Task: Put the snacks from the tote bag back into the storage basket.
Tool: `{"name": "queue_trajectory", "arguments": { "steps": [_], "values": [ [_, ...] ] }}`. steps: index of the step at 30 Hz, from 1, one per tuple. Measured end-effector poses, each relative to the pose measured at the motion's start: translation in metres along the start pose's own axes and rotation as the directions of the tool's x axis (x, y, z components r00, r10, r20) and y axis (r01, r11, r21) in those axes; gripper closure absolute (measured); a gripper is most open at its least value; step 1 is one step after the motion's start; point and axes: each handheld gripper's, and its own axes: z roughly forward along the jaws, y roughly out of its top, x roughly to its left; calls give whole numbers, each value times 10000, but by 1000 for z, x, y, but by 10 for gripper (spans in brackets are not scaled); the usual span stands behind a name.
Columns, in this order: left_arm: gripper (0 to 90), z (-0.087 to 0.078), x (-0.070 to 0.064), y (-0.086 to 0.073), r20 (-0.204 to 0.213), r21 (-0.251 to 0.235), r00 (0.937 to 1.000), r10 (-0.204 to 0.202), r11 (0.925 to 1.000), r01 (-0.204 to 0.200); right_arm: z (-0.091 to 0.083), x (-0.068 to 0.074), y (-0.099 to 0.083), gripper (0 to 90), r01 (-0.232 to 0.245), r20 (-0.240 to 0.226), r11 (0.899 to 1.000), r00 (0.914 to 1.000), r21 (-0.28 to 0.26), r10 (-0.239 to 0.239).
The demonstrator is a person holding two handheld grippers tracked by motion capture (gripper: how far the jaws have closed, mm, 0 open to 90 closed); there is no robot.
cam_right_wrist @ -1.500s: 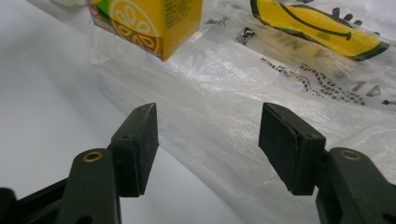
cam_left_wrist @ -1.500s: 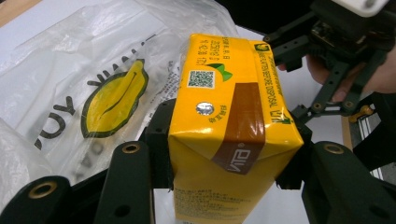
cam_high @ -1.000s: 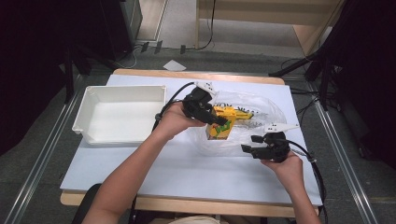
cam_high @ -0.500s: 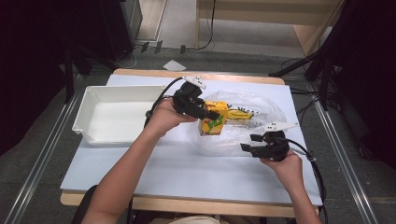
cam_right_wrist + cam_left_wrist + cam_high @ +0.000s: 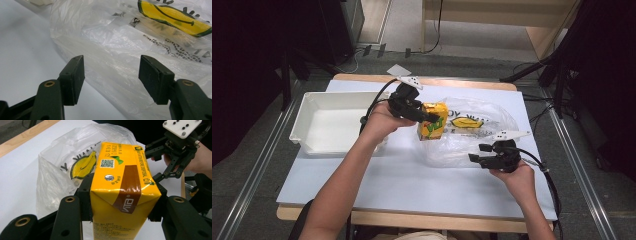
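- just left of the plastic bag (image 5: 472, 132), above the white table (image 5: 412, 175), the left gripper (image 5: 428, 118) holds the yellow drink carton (image 5: 433, 121); its jaws are clamped on the carton's two side faces, seen close in the left gripper view (image 5: 123, 192)
- the carton stands about upright, long axis near vertical, its folded top toward the left gripper's camera, and it looks clear of the bag's mouth
- the relation that counts: the empty white tray (image 5: 307, 112) lies to the left of the carried carton, past the left hand (image 5: 379, 122), with bare table between; the left arm is plainly the nearer one to it, so a carry leftward and a lowering into the tray seems the likely move
- the right gripper (image 5: 479, 154) sits at the bag's near edge, jaws apart with nothing between them; in its own view (image 5: 111, 75) the crumpled film lies just ahead of the pads, not pinched
- against the earlier frames, the carton has come up and out of the bag and moved a little left with the left gripper, which had been down in the bag's opening; the right gripper has kept its place by the bag
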Motion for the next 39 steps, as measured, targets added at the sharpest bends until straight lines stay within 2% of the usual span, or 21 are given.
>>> {"name": "queue_trajectory", "arguments": {
  "steps": [7,11,25,34,39],
  "values": [
    [523,-7,3,-2,82,-175,9999,-74,9998,75,2,0,0,385,39,-19,10000,10000,39,-39],
    [524,-10,1,-3,-81,-51,10000,-5,10000,4,4,0,1,390,-35,-82,9999,10000,103,36],
    [523,-28,12,-13,-581,-134,9977,-354,9993,347,4,0,4,390,67,-99,10000,9999,20,-66],
    [524,-36,17,-18,-720,-125,9962,-499,9987,491,7,-1,6,390,223,-127,9997,9997,36,-223],
    [524,-43,22,-21,-856,-276,9939,-696,9973,675,8,0,6,391,268,-137,9996,9996,108,-267]
  ]
}}
